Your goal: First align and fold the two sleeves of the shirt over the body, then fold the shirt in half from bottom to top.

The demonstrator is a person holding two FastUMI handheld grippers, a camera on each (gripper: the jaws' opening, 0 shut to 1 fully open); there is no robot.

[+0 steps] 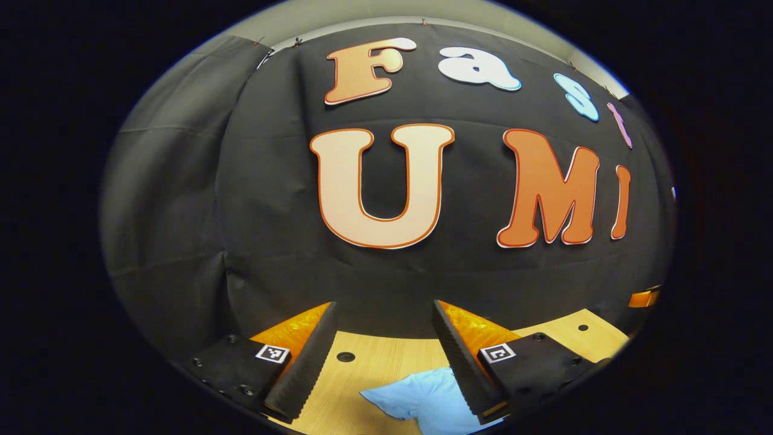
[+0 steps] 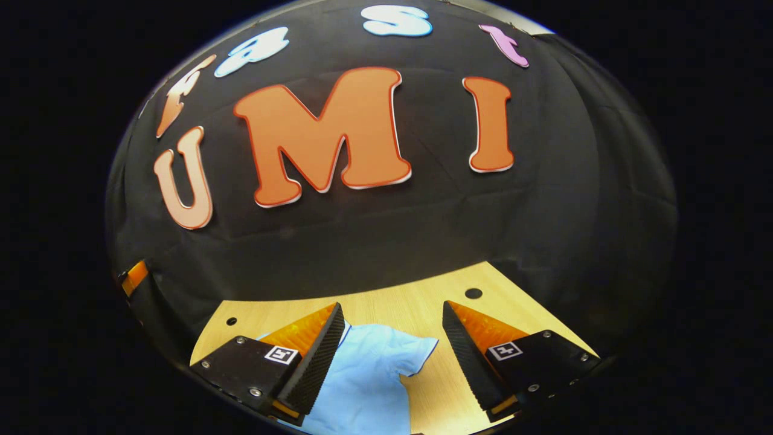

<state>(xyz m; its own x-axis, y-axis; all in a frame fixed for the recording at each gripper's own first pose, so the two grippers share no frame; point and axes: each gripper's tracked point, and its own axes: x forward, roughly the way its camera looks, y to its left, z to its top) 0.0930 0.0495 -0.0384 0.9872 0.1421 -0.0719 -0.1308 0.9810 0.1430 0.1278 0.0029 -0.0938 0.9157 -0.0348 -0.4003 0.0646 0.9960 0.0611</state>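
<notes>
— Where do we have the left gripper (image 1: 383,356)?

— We hold it above the wooden table (image 1: 386,356), looking nearly level at the booth's black cloth wall (image 1: 272,229). Its fingers stand wide apart with nothing between them. Below, a sleeve of the light blue shirt (image 1: 423,399) lies flat on the table, its edge passing under the finger on the right side of the left gripper view; we cannot tell whether they touch.

— And the right gripper (image 2: 392,356)?

— We carry it above the table too, tipped a little further down, jaws just as wide and holding nothing. In the right gripper view the shirt (image 2: 368,380) lies spread on the wood, one short sleeve (image 2: 413,353) reaching out into the gap between the fingers. The finger on the left of that view overlaps the shirt's body.

— Anything else?

— At the left edge of the right gripper view we see part of another gripper (image 2: 134,278) farther off, against the cloth.
</notes>
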